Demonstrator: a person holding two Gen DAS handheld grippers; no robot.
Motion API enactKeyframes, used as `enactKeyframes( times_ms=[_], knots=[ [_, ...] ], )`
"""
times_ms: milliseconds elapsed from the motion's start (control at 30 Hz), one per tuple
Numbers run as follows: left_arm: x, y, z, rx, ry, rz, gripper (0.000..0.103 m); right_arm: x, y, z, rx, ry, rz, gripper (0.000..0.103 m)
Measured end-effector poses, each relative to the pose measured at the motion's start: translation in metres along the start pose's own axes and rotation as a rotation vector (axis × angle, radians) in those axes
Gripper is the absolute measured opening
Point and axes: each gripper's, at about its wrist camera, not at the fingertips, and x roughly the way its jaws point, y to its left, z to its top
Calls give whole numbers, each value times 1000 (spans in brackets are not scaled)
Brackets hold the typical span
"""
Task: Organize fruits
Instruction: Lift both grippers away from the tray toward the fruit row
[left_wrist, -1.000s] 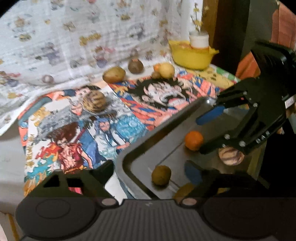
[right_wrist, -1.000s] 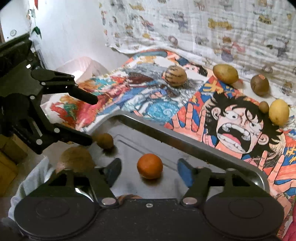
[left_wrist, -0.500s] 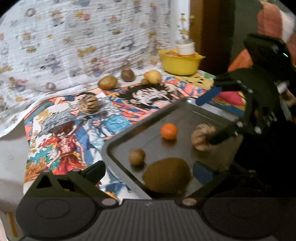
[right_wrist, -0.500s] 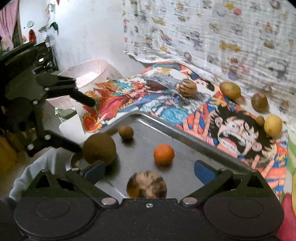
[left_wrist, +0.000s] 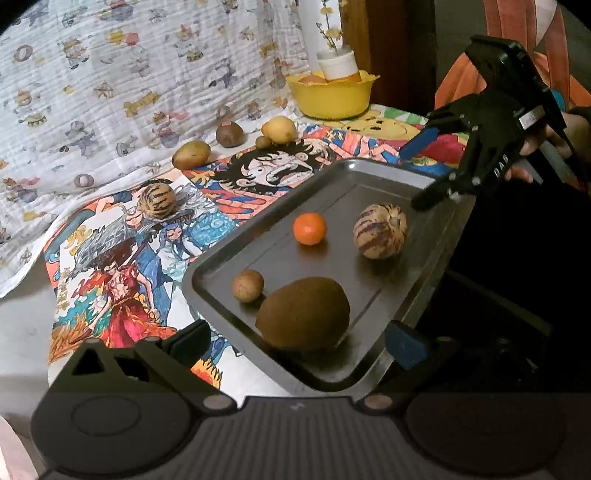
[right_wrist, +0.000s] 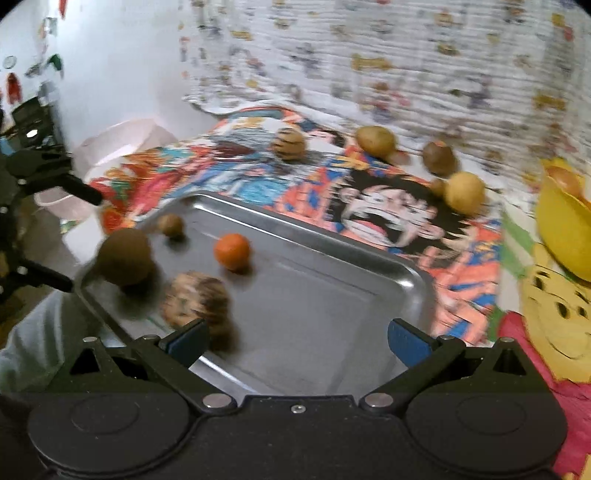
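Now that both grippers have backed off the tray, left gripper and right gripper hang with jaws wide and empty. Kiwi and striped melon have landed inside beside the orange. More fruit waits on the tabletop.

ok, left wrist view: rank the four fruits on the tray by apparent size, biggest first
1. Brown kiwi, though it lies nearest the camera, which inflates it.
2. Striped melon-like fruit.
3. Orange.
4. Small brown fruit, close to the orange in size but a little smaller.
All four rest on the metal tray.
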Motion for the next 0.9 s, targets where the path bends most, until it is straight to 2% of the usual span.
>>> enactKeyframes(
  times_ms=[267, 533, 667, 900],
  knots=[
    [3, 12, 12, -46, 8, -14, 102, -2, -31, -12, 61, -51, -39, 102],
    [15, 39, 53, -151, -42, 7, 102, -3, -58, -2, 101, -106, -35, 102],
    [33, 50, 79, -196, -32, -14, 102, -2, -70, 10, 119, -111, -32, 102],
    [67, 61, 124, -119, -27, -35, 102, 2, -91, 37, 117, -107, -71, 102]
  ],
)
